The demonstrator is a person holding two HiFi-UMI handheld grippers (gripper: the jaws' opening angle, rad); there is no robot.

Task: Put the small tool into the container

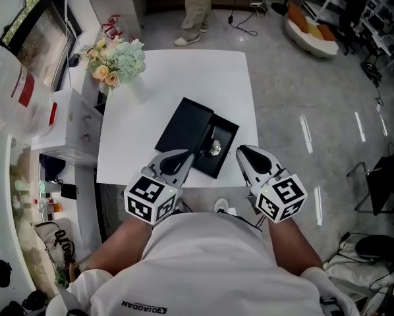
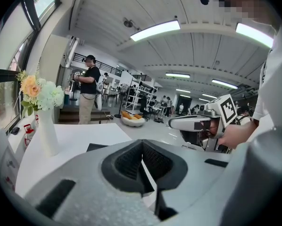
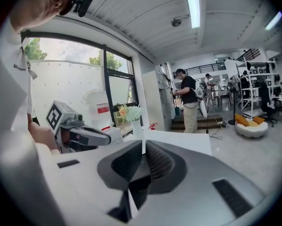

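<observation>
A black container [image 1: 225, 155] lies open on the white table [image 1: 184, 78], its flat black lid [image 1: 182, 127] beside it on the left. A small silvery tool [image 1: 214, 147] rests inside the container. My left gripper [image 1: 189, 157] hovers at the container's near left corner, jaws closed together with nothing between them. To the right of the container, over the table's near right corner, my right gripper [image 1: 243, 151] is likewise shut and empty. The left gripper view shows a corner of the lid [image 2: 96, 146] and the right gripper [image 2: 192, 122]. The right gripper view shows the left gripper [image 3: 84, 136].
A white vase of flowers [image 1: 121, 64] stands at the table's far left corner. A white cabinet [image 1: 68, 127] and shelves of clutter run along the left. A person [image 1: 198, 8] stands beyond the table's far edge. Grey floor lies to the right.
</observation>
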